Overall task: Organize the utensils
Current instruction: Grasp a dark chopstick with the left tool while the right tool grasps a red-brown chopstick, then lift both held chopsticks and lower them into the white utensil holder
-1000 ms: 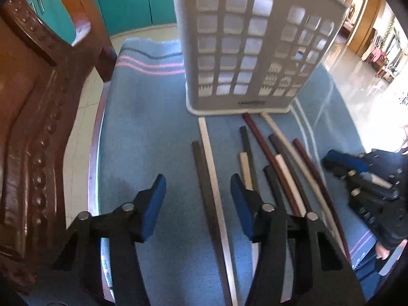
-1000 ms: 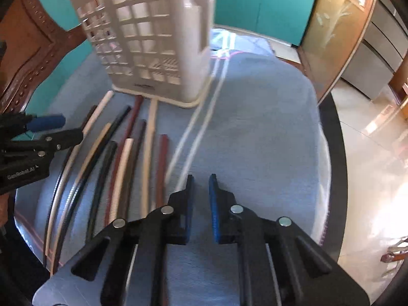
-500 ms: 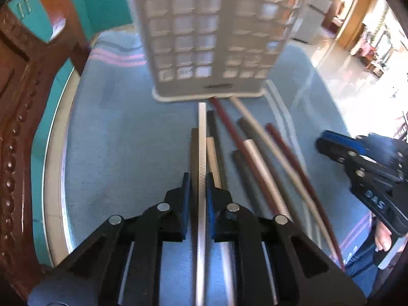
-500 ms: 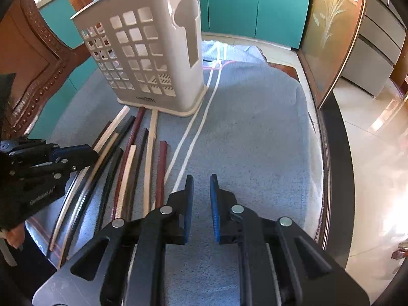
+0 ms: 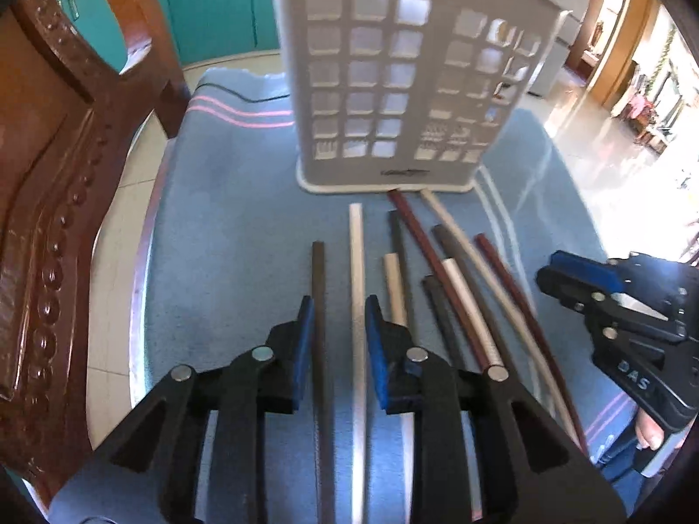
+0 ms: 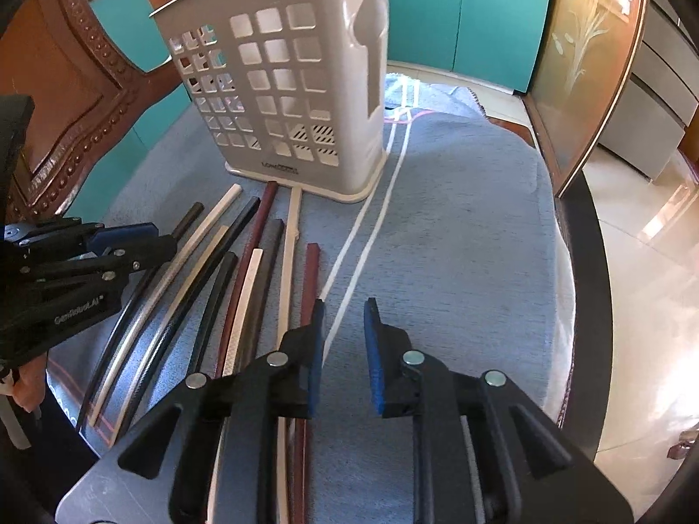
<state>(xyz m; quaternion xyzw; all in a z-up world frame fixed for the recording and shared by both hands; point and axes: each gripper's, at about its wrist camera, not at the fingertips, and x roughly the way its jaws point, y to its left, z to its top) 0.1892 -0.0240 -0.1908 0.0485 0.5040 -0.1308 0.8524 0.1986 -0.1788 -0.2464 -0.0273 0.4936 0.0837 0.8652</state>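
Since half a second back, left gripper (image 5: 336, 318) has parted its jaws again; they are opening now, with a dark chopstick (image 5: 318, 288) and a white chopstick (image 5: 357, 262) lying between the pads, neither one pressed or lifted as far as I can see. Right gripper (image 6: 343, 332) is also opening, over bare cloth, nothing between its jaws; the nearest stick, a reddish-brown chopstick (image 6: 311, 279), lies just beside its left pad. Progress, judged: none banked yet. Grey utensil basket (image 5: 393, 87) stands upright at the far side of the table, and through its lattice I see no sticks inside, though the upper part is cut off in the left view. All chopsticks seen lie flat in a loose fan in front of the basket, tips pointing toward its base, two of them reaching its foot; colours mixed: dark, white, reddish-brown, cream. Left to do, by my reading: grasp, lift and drop every stick into the basket. Surface: round table under a blue cloth (image 6: 458, 240) with pale stripes, soft and slightly rumpled at the far edge. Room: carved wooden chair (image 5: 48, 183) at the left, teal cabinets (image 6: 480, 13) behind, glossy tiled floor, bright daylight from the right.
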